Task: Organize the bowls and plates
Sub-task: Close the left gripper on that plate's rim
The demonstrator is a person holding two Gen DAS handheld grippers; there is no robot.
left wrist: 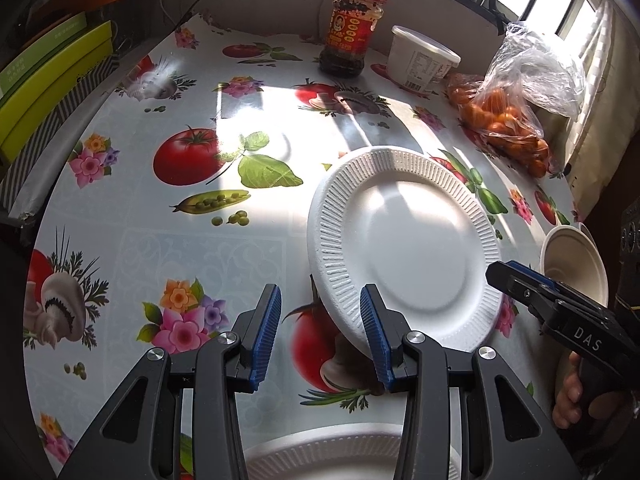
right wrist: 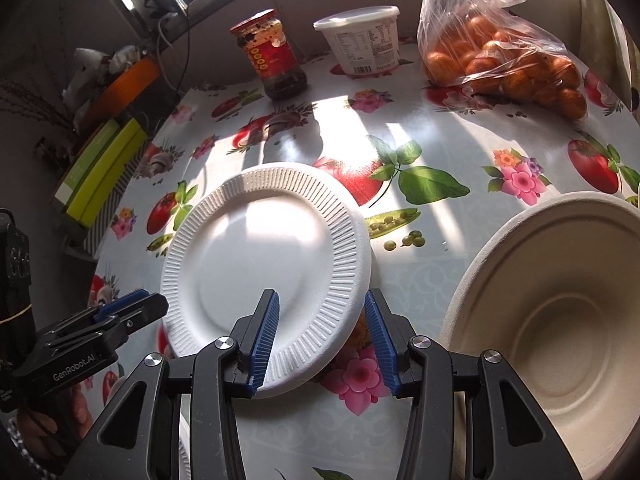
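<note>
A white ribbed paper plate [left wrist: 404,248] [right wrist: 256,256] lies on the flowered tablecloth between my two grippers. My left gripper [left wrist: 320,292] is open: its right finger overlaps the plate's near-left rim and its left finger is over bare cloth. From the right wrist view its tip [right wrist: 160,304] sits at the plate's left rim. My right gripper [right wrist: 321,296] is open astride the plate's near rim, not pressing on it; its tip [left wrist: 494,274] shows at the plate's right rim. A beige bowl [right wrist: 560,320] [left wrist: 576,264] stands right of it. A second white plate [left wrist: 320,456] lies under my left gripper.
At the back stand a chili sauce jar [left wrist: 352,32] [right wrist: 276,60], a white lidded tub [left wrist: 420,60] [right wrist: 364,40] and a plastic bag of oranges [left wrist: 508,120] [right wrist: 500,56]. Green boxes [left wrist: 48,80] [right wrist: 104,168] lie past the table's left edge. A hand [left wrist: 568,396] holds the right gripper.
</note>
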